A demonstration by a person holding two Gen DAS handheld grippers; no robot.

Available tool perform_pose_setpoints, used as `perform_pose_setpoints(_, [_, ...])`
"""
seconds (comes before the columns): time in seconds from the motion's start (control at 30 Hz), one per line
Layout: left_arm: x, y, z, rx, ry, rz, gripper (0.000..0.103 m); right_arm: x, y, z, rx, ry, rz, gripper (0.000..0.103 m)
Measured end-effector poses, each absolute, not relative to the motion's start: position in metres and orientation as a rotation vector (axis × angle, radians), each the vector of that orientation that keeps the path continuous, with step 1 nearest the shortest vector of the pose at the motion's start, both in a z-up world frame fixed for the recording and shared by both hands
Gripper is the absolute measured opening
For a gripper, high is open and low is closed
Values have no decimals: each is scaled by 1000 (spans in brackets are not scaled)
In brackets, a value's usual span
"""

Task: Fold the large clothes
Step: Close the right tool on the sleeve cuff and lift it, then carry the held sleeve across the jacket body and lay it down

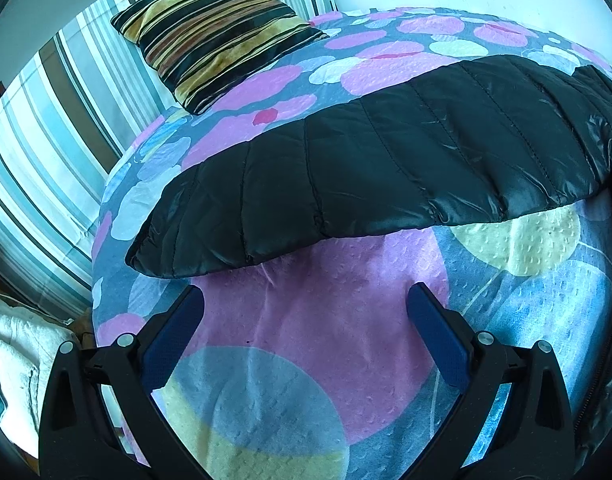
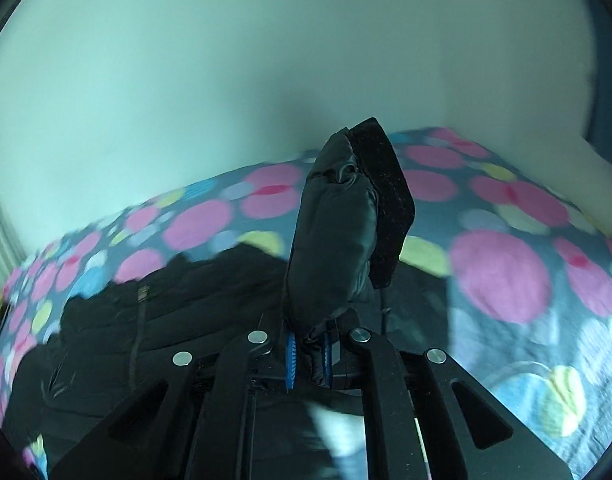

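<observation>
Black quilted jacket (image 1: pixel 386 152) lies flat on the dotted bedsheet (image 1: pixel 314 312), spanning 9 to 3 o'clock across the left wrist view. Left gripper (image 1: pixel 305 312) has fingers spread wide, holding nothing, just short of the jacket's near hem. Striped cushion (image 1: pixel 214 28) sits at 11 o'clock, against the striped bedding (image 1: pixel 46 152). Right gripper (image 2: pixel 308 354) has blue pads (image 2: pixel 291 360) pressed onto a fold of jacket (image 2: pixel 330 240), which stands up at 12 o'clock; the rest of the garment lies toward 8 o'clock. Right view is blurred.
</observation>
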State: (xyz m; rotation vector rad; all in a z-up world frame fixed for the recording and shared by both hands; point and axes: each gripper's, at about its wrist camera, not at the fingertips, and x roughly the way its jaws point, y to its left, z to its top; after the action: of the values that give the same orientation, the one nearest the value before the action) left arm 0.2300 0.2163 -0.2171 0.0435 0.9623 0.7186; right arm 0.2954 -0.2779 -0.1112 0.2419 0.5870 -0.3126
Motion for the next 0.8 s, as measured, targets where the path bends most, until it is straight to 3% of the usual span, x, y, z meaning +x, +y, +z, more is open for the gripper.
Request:
perform_pose_setpoints(0.43, [230,222,-218,6,963,701,101,368,-82,-147,-75,736,59,9])
perform_pose_setpoints(0.8, [230,222,-218,6,962,703,101,385,-29,-204,-244,922,129,9])
